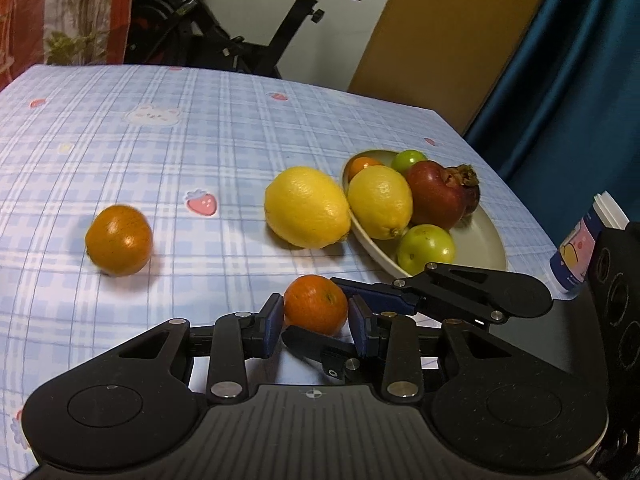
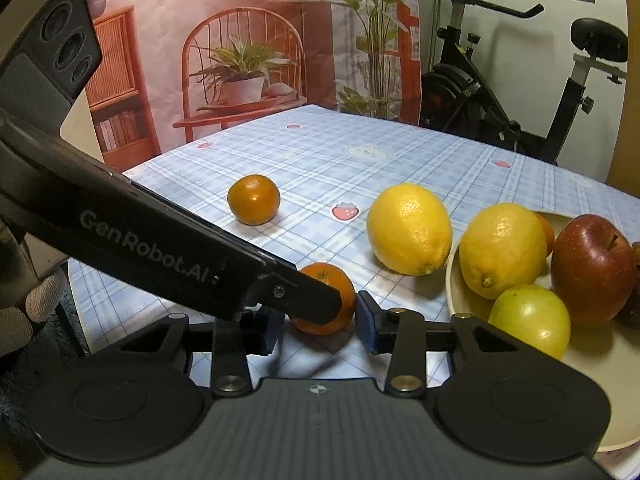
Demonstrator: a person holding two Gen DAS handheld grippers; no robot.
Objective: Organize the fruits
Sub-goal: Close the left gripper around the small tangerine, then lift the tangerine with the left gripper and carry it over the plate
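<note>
Nearest, on the blue checked tablecloth [image 1: 160,152]: a small round orange mandarin [image 1: 316,308], sitting on the cloth and bracketed by both tools at once. Left gripper [image 1: 314,320] spread, one blue pad against the fruit's left flank, the other just clear of its right. Right gripper [image 2: 320,330] also spread, reaching in crosswise from the right, one finger behind the fruit and one in front; right pad almost at the skin, left pad hidden behind the left tool's black finger in the right wrist view, so contact there impossible to tell. No lift visible.

Just beyond, to the right: a shallow beige plate [image 1: 372,248] holding a round green fruit [image 1: 426,250] at its near edge, then a yellow oval lemon [image 1: 380,202], a dark red apple [image 1: 436,194], behind these a second green fruit [image 1: 408,160] and a small orange fruit [image 1: 360,164] half hidden.

Beside the plate's left rim, touching or nearly so: a large yellow lemon [image 1: 306,208] lying on the cloth.

Further left, well apart: a second orange mandarin [image 1: 119,240], alone on the cloth.

At the table's right edge, a white and blue carton [image 1: 576,252]. Past the table, a black exercise bike [image 1: 248,40] and a printed backdrop [image 2: 240,40] of chair and potted plants.
</note>
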